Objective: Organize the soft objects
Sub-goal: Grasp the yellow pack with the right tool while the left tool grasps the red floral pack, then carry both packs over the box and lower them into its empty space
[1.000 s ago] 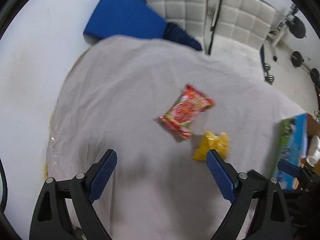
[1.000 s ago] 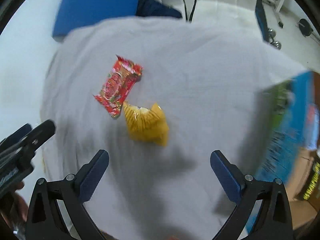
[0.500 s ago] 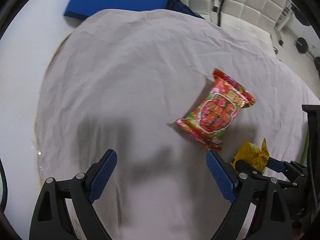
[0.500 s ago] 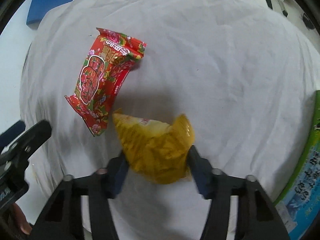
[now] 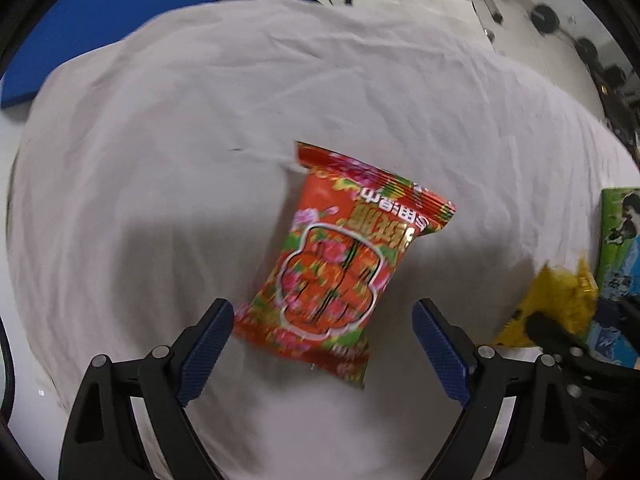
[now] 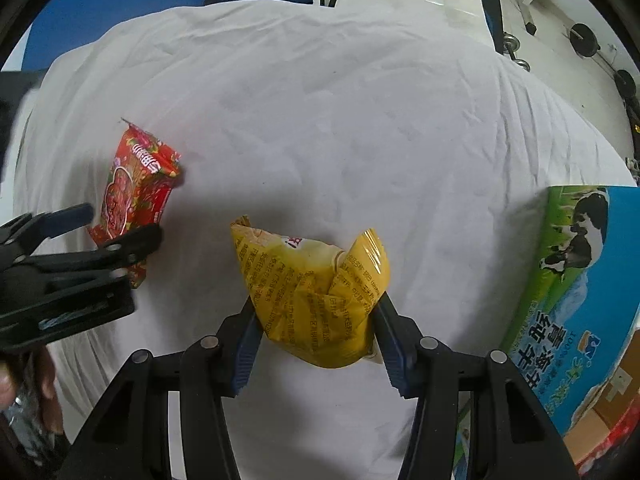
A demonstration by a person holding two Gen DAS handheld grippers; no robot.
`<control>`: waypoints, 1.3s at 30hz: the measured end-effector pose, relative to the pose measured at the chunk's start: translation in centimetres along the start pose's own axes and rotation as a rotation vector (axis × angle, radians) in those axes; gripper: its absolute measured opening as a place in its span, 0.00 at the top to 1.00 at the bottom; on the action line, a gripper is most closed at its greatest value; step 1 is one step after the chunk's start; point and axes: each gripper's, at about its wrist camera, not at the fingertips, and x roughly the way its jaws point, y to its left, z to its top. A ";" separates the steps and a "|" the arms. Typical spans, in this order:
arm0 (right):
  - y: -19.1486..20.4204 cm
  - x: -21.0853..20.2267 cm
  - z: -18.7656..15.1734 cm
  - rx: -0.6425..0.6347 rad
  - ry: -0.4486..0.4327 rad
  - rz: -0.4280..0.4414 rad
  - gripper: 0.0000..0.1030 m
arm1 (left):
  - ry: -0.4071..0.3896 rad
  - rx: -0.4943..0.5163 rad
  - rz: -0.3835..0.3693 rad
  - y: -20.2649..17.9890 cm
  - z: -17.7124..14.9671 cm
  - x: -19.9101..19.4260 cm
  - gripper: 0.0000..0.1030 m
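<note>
- The right gripper (image 6: 316,320) has its blue pads pressed into both sides of the yellow packet (image 6: 314,292); the film buckles inward between them, so I judge the grip firm. Whether the packet's underside touches the sheet (image 6: 340,120) is hidden by the packet itself.
- The left gripper (image 5: 322,340) stands wide apart and holds nothing. The red packet (image 5: 340,264) lies flat on the sheet, its near end just between the two pads, reaching away from the tool and leaning a little to the right.
- That long axis runs roughly along the fingers, so closing would pinch the packet across its short width; this hand is plainly the nearer one.
- The left view is blurred, so whether the pads touch the wrapper cannot be told. From the right view, one left finger covers the red packet's near end.
- At the right edge stands a carton (image 6: 580,272) printed with a cow, cut off by the frame; its opening is not visible.
- Farthest off, a blue mat (image 5: 100,20) lies beyond the sheet.
</note>
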 end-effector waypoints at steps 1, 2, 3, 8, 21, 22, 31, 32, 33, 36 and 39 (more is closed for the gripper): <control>0.1 0.0 0.0 0.000 0.001 0.000 0.46 | 0.016 0.014 -0.002 -0.3 0.4 0.6 0.11; 0.2 0.0 0.1 -0.003 0.002 0.000 0.46 | 0.023 0.020 -0.007 -0.4 0.7 1.0 0.11; 1.2 0.3 0.2 -0.004 0.002 -0.001 0.46 | 0.036 0.027 -0.008 -0.7 1.0 1.6 0.11; 0.9 -0.2 0.3 -0.014 0.008 -0.004 0.46 | 0.020 0.037 -0.016 -1.3 1.6 2.3 0.35; 0.8 -0.1 0.3 -0.028 0.025 -0.022 0.49 | -0.065 -0.007 0.030 -1.9 0.5 1.3 0.57; 0.7 -0.2 0.3 -0.026 0.021 -0.022 0.49 | -0.071 -0.013 0.036 -1.5 0.6 1.2 0.57; 0.7 -4.1 -1.3 -0.050 -0.077 0.001 0.51 | -0.170 -0.099 0.023 -0.4 -2.0 -2.9 0.58; 0.6 -4.6 -1.6 -0.054 -0.090 0.003 0.51 | -0.190 -0.111 0.015 -0.4 -2.4 -3.9 0.58; 0.5 -5.5 -2.1 -0.059 -0.109 0.013 0.51 | -0.208 -0.121 0.009 -0.3 -2.9 -4.7 0.58; -0.1 -8.1 -3.8 -0.071 -0.167 0.029 0.51 | -0.273 -0.147 -0.009 -0.4 -4.5 -8.0 0.58; -0.9 -10.7 -6.1 -0.083 -0.219 0.042 0.51 | -0.342 -0.149 -0.020 -1.9 -6.3 -10.9 0.58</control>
